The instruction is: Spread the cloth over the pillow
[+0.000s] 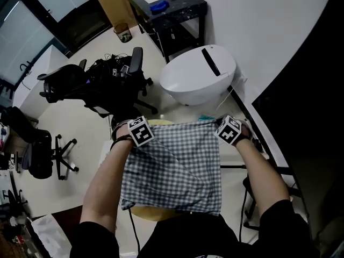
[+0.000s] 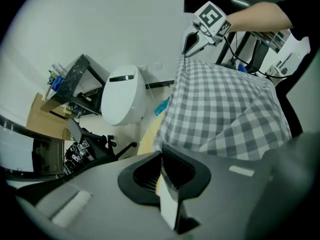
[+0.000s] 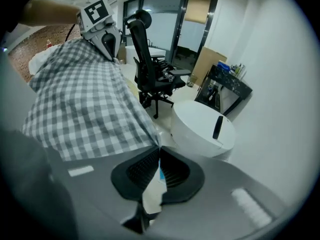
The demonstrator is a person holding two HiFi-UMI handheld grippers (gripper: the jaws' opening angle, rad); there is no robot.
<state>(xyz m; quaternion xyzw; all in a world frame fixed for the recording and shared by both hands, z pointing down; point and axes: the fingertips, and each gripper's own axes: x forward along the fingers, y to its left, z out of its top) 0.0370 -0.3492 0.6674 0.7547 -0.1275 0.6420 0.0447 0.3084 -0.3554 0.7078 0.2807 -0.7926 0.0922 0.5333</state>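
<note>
A grey-and-white checked cloth (image 1: 177, 168) hangs stretched between my two grippers, sagging toward me. My left gripper (image 1: 141, 131) is shut on its far left corner, and my right gripper (image 1: 229, 129) is shut on its far right corner. A yellow pillow (image 1: 153, 214) lies below the cloth, and only its near and far edges show. In the left gripper view the jaws (image 2: 161, 153) pinch the cloth (image 2: 225, 109), with the pillow (image 2: 148, 134) beneath. In the right gripper view the jaws (image 3: 159, 151) pinch the other corner of the cloth (image 3: 85, 109).
A white rounded bin (image 1: 199, 74) with a black slot stands just beyond the pillow. A black office chair (image 1: 110, 82) stands at the far left, a black side table (image 1: 169, 7) farther back. A dark desk edge (image 1: 269, 144) runs along the right.
</note>
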